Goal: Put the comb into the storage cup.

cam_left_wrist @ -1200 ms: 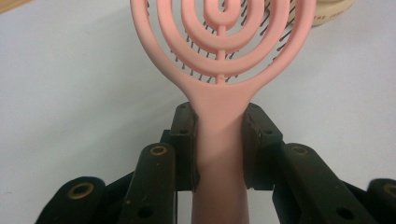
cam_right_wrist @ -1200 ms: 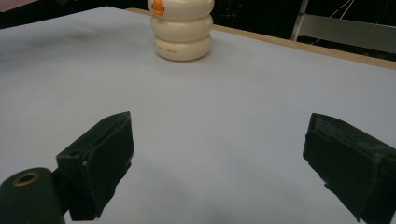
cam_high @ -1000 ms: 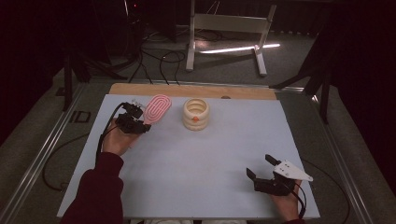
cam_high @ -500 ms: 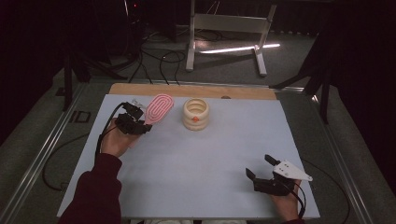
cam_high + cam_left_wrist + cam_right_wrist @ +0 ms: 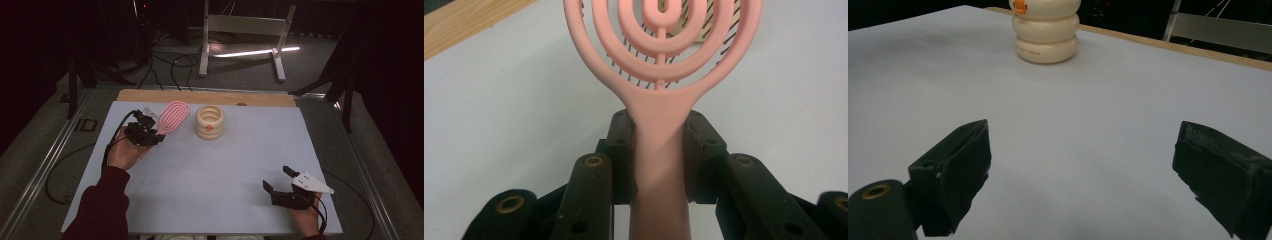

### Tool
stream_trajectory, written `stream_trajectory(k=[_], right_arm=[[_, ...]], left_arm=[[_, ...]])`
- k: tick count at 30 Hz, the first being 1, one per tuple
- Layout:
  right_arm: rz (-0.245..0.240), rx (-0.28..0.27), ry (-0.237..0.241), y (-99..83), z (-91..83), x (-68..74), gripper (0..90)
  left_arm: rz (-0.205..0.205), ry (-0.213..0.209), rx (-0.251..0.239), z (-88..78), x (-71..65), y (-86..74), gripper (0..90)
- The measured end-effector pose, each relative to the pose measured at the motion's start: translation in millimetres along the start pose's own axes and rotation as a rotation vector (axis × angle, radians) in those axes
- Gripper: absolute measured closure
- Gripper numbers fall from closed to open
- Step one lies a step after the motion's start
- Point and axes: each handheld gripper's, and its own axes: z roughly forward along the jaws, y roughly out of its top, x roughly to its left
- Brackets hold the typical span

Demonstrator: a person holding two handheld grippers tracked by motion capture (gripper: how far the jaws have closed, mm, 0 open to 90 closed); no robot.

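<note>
A pink hairbrush (image 5: 172,117) with a looped, open head is held by its handle at the far left of the table. My left gripper (image 5: 150,134) is shut on that handle, and in the left gripper view both pads press the pink hairbrush (image 5: 658,150) from either side. A cream ribbed holder (image 5: 210,121) with an orange mark stands just right of the brush head. My right gripper (image 5: 278,179) rests near the front right edge, open, with nothing between its fingers (image 5: 955,170). The cream holder (image 5: 1046,31) stands far ahead of it.
The table (image 5: 260,145) has a pale blue-grey top with a wooden strip (image 5: 200,96) along its far edge. A white stand (image 5: 240,30) and cables lie on the floor beyond. A dark red sleeve (image 5: 97,210) comes in at the lower left.
</note>
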Motion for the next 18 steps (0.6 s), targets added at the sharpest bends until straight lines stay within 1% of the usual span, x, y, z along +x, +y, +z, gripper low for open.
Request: stream_trajectory(k=[13,18], right_arm=[[0.004,-0.001,0.006,0.4,0.7,0.3,8.6],[0.016,-0.008,0.009,1.6,0.8,-0.9,8.5]], left_arm=[[0.046,-0.012,-0.009,-2.8,-13.1,2.9,70.0],[0.065,-0.025,-0.017,-2.0,-20.7,3.8,70.0]])
